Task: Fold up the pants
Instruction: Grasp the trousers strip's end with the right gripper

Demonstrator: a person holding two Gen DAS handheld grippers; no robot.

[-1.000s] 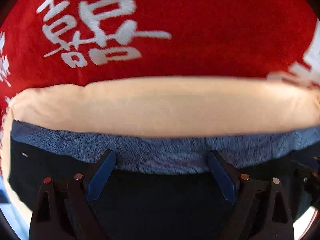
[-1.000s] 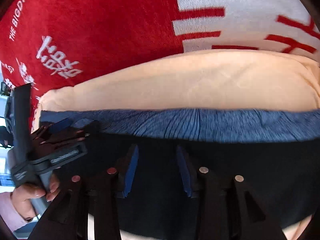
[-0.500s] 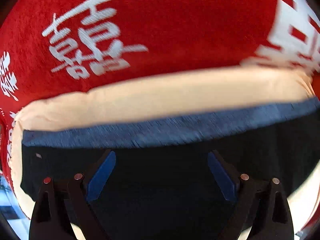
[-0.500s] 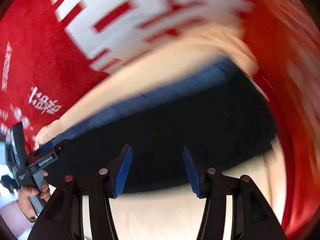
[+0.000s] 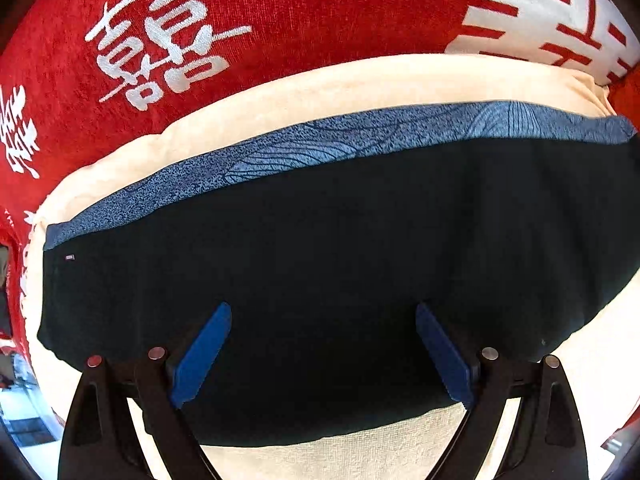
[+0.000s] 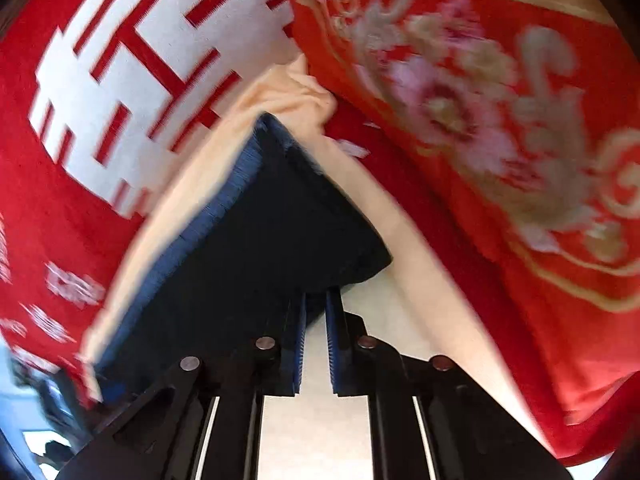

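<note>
Dark pants (image 5: 340, 260) with a blue patterned waistband (image 5: 360, 136) lie flat on a cream cloth (image 5: 320, 80). My left gripper (image 5: 324, 312) hovers over the middle of the pants, jaws wide open with nothing between them. In the right wrist view the pants (image 6: 248, 248) run away to the upper left. My right gripper (image 6: 316, 300) sits at their near right edge. Its jaws are closing to a narrow gap, and the dark hem lies between the blue fingertips (image 6: 298, 320).
The cream cloth (image 6: 400, 220) rests on a red blanket (image 5: 280, 8) with white characters. A red blanket with a floral and gold pattern (image 6: 480, 100) lies to the right. The right wrist view is motion-blurred.
My right gripper swung from over the middle of the pants to their right edge, rolled, and its jaws narrowed on the hem. My left gripper drew back, so more of the pants shows.
</note>
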